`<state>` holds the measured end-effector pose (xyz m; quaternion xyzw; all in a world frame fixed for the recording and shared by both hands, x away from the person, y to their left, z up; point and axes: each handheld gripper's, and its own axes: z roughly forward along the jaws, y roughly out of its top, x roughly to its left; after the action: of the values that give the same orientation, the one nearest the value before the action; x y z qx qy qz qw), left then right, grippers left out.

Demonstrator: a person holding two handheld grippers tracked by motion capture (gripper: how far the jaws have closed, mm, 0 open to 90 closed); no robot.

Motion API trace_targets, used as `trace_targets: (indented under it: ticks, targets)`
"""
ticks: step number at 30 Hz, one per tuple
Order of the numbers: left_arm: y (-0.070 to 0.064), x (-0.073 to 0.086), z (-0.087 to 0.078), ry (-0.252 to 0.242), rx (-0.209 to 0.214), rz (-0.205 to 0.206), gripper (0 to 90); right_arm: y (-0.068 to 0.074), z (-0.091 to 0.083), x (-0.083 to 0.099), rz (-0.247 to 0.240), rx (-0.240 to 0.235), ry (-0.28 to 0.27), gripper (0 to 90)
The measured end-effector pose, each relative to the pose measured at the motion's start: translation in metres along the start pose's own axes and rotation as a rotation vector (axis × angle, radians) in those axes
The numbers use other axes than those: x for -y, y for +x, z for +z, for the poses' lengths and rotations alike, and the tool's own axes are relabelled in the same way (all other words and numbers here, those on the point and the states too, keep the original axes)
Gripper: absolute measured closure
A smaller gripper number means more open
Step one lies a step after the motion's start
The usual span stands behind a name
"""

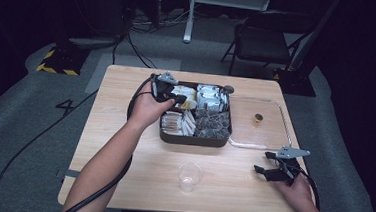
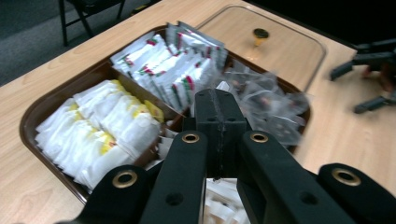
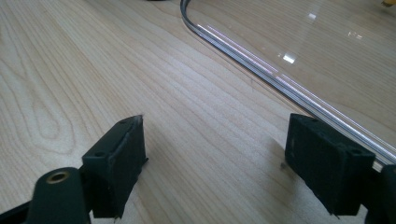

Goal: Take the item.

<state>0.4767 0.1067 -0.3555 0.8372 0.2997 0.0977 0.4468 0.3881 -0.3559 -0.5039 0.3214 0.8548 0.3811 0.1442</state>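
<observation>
I see a dark room around my light wooden surface (image 1: 123, 146). At its centre sits the brown compartment tray (image 1: 193, 139) of packets, with a clear glass lid (image 1: 270, 123) lying flat at its 3 o'clock. My left tool (image 1: 180, 99), jaws pressed together, hovers over the yellow-marked packets (image 2: 105, 135). My right tool (image 1: 265, 170), jaws wide apart, rests at 5 o'clock, a clear plastic cup (image 1: 190, 177) at 6.

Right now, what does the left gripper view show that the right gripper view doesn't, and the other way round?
Left gripper view: the brown tray of packets, yellow-marked sachets, red-and-green ones, and the left gripper with jaws closed together above them. Right gripper view: the right gripper, jaws wide apart over bare wood. Both show the wooden table and the clear lid.
</observation>
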Motion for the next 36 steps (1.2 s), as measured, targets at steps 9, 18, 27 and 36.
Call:
trace_targets:
  ticks: [9, 18, 27, 36]
  targets:
    - [-0.036, 0.012, -0.025, -0.018, 0.064, 0.036, 90.0, 0.000, 0.000, 0.000, 0.000, 0.000, 0.000, 20.3]
    - [-0.060, 0.027, -0.036, -0.010, 0.106, 0.032, 90.0, 0.000, 0.000, 0.000, 0.000, 0.001, 0.000, 20.3]
    - [-0.084, 0.043, -0.044, -0.010, 0.130, 0.056, 90.0, 0.000, 0.000, 0.000, 0.000, 0.000, 0.000, 20.3]
    - [-0.100, 0.054, -0.042, 0.001, 0.162, 0.074, 90.0, 0.000, 0.000, 0.000, 0.000, 0.001, 0.000, 20.4]
